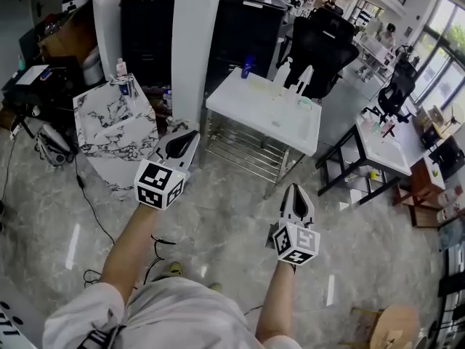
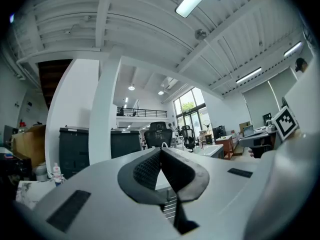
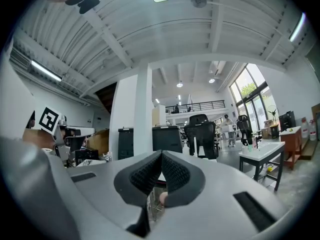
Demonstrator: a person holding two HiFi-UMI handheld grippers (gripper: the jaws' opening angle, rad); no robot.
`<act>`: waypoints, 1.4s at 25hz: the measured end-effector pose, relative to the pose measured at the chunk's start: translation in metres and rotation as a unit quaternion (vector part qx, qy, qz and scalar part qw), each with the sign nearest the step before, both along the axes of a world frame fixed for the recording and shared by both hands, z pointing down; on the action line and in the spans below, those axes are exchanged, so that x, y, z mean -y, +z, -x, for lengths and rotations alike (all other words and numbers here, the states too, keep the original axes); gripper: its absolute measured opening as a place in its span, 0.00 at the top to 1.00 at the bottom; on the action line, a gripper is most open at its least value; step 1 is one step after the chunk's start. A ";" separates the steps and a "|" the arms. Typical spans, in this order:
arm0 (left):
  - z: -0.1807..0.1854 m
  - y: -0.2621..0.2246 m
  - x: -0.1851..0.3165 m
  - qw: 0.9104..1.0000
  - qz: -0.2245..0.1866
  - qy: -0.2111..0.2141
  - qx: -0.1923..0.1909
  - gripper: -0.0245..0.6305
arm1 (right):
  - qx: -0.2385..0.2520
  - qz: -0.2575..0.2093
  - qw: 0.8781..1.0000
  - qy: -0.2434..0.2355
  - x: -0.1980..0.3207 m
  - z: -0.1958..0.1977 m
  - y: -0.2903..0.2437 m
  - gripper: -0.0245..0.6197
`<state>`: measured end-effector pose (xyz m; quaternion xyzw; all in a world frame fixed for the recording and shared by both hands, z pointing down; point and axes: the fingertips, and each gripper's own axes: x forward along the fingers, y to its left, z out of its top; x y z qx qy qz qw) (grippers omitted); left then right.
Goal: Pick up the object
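Both grippers are held in the air over the floor, pointing at a white table [image 1: 290, 126]. On it stand a blue bottle [image 1: 248, 67] and two white spray bottles [image 1: 282, 71], well beyond the jaws. My left gripper [image 1: 190, 134] is shut, its pads pressed together with nothing between them [image 2: 161, 151]. Further right and nearer to me, my right gripper [image 1: 294, 188] is also shut and empty [image 3: 161, 156]. Neither touches any object. Each marker cube shows in the other gripper's view.
A marble-topped table [image 1: 98, 133] with a small bottle [image 1: 121, 68] stands at the left, beside a white pillar [image 1: 195, 42]. Black cabinets [image 1: 149, 27] and an office chair [image 1: 320, 46] are behind. Another white table [image 1: 396, 158] is at the right. Cables lie on the floor.
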<state>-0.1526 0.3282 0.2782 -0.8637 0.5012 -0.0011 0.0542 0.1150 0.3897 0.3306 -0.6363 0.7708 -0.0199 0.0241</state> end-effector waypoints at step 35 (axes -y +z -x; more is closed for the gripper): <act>0.050 0.044 0.076 0.997 0.032 0.067 0.005 0.84 | -0.020 0.006 1.000 0.021 0.066 0.083 0.016 0.95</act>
